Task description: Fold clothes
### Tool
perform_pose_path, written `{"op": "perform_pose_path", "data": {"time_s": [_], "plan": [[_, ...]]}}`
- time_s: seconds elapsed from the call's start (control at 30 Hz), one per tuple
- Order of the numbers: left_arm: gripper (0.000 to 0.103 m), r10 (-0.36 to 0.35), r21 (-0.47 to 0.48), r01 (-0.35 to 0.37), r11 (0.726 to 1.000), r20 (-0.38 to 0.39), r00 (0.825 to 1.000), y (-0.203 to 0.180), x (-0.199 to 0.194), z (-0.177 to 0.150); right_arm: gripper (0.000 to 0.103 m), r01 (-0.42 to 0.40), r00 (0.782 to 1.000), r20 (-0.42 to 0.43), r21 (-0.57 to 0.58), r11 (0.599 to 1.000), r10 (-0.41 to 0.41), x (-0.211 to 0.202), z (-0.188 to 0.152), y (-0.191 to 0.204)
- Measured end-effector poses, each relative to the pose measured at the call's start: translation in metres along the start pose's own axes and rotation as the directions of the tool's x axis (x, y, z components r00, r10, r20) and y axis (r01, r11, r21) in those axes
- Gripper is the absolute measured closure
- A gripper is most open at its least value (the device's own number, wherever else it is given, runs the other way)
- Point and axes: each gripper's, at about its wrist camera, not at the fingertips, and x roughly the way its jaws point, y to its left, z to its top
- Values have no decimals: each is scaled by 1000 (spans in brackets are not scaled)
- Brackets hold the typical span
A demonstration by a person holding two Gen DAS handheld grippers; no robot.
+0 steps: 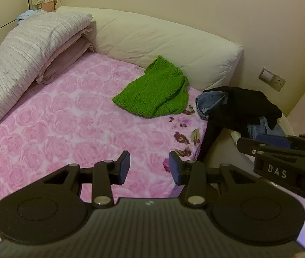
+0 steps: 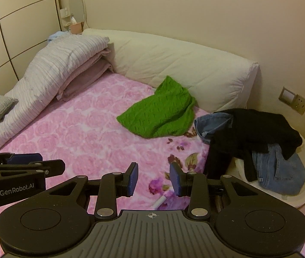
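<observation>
A folded green knit garment [image 1: 152, 92] [image 2: 159, 114] lies on the pink rose-patterned bed sheet [image 1: 66, 124] [image 2: 83, 133], close to the long white bolster. At the bed's right edge a black garment [image 1: 244, 105] [image 2: 255, 131] and blue jeans [image 1: 211, 102] [image 2: 279, 169] lie in a heap on a white stand. My left gripper [image 1: 149, 167] hovers open over the sheet near the bed's front right corner, nothing between its blue pads. My right gripper [image 2: 153, 179] is open beside it, also empty. Each gripper shows at the edge of the other's view.
A striped grey quilt [image 1: 28, 49] [image 2: 51, 73] on folded pink bedding is stacked at the left. The white bolster [image 1: 163, 47] [image 2: 184, 66] runs along the wall. A small white cylinder [image 2: 160, 202] lies on the sheet below my right gripper. A wall socket [image 2: 294, 101] is at right.
</observation>
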Motion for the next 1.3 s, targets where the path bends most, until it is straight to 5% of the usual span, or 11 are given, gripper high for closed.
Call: {"op": "perform_pose_path", "data": {"time_s": [0.8, 1.3], "plan": [[68, 12, -8, -12, 1000, -18, 1000, -6, 9, 4, 67, -24, 999, -28, -6, 1000, 24, 12, 0, -14], [68, -24, 11, 24, 1000, -23, 999, 17, 7, 0, 67, 5, 999, -41, 6, 1000, -4, 13, -8, 12]]}}
